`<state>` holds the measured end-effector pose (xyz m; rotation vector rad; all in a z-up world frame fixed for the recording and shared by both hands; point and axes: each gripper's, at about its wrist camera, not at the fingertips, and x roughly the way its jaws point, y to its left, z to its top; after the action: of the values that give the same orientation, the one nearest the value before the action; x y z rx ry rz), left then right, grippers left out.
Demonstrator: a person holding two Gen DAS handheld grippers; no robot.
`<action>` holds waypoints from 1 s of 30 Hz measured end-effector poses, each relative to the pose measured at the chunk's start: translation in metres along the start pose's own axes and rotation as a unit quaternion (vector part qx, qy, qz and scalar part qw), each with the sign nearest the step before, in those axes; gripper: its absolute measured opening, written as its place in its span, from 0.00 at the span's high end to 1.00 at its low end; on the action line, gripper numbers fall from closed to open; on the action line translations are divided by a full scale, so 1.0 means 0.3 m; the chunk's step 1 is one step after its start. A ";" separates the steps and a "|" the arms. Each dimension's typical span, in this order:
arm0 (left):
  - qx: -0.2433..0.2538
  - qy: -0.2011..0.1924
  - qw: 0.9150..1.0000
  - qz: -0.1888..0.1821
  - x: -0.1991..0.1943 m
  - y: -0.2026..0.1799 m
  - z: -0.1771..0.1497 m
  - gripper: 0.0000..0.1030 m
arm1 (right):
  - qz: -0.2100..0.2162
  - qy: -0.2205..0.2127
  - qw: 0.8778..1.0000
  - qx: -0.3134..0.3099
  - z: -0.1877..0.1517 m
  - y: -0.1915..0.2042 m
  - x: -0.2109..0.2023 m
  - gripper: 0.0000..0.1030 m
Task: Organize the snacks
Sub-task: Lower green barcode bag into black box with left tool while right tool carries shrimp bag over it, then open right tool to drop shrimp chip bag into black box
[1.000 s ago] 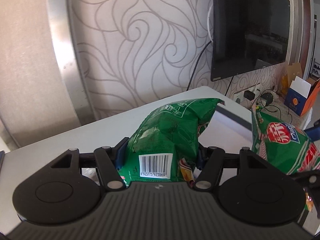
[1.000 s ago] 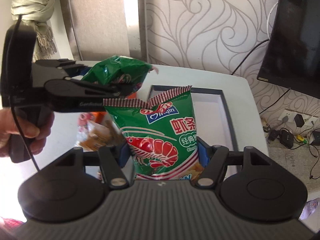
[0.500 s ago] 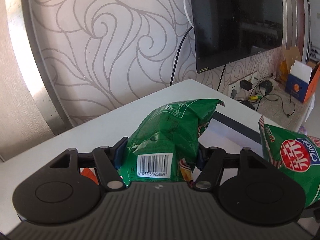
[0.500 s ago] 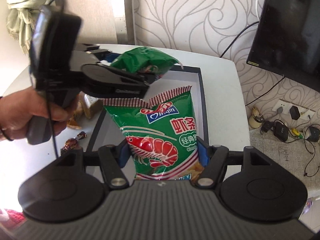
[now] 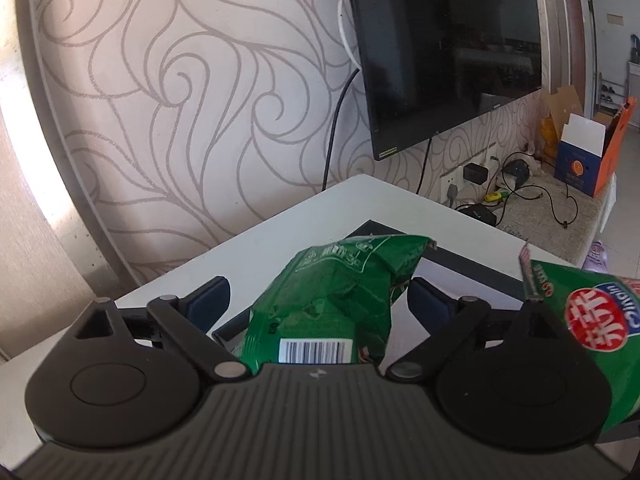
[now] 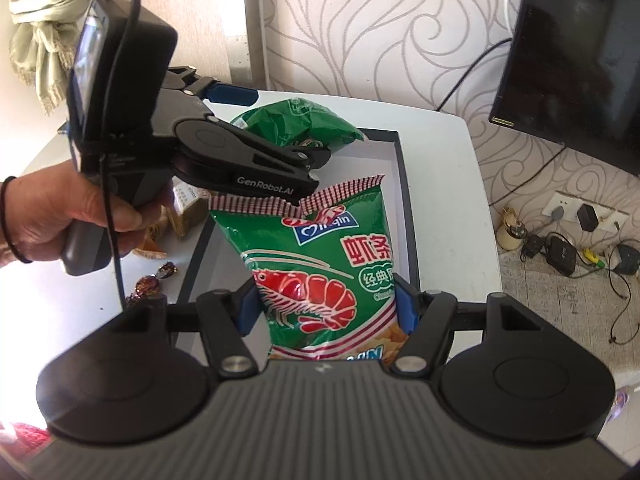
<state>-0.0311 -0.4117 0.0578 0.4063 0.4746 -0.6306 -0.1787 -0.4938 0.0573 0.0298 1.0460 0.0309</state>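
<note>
My left gripper (image 5: 318, 300) is open, its blue pads spread wide apart over the white tray (image 5: 472, 276). A crumpled green snack bag (image 5: 336, 304) sits between the fingers without touching the pads. My right gripper (image 6: 324, 308) is shut on a green shrimp-chip bag (image 6: 320, 264) and holds it upright above the tray (image 6: 404, 208). The shrimp-chip bag also shows at the right edge of the left wrist view (image 5: 592, 328). In the right wrist view the left gripper (image 6: 224, 152) hangs over the crumpled bag (image 6: 296, 128), which lies at the tray's far end.
The tray lies on a white table (image 6: 440, 128) against a swirl-patterned wall. Wrapped candies (image 6: 152, 280) and small snack packs (image 6: 188, 208) lie on the table left of the tray. A dark TV (image 5: 440, 48) hangs on the wall. Cables and plugs (image 6: 568, 248) litter the floor on the right.
My left gripper has opened and let go of the crumpled green bag, which now rests in the tray. Both grippers have shifted over the tray. The right one still holds the shrimp-chip bag.
</note>
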 end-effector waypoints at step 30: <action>0.045 0.023 0.997 -0.050 -0.504 -0.052 -0.277 0.02 | -0.016 -0.009 0.998 0.058 -0.002 0.097 0.038 0.34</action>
<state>-0.1725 -0.3125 0.0675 0.4853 0.5136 -0.7434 -0.1739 -0.4643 0.0483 0.1177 1.0284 -0.0594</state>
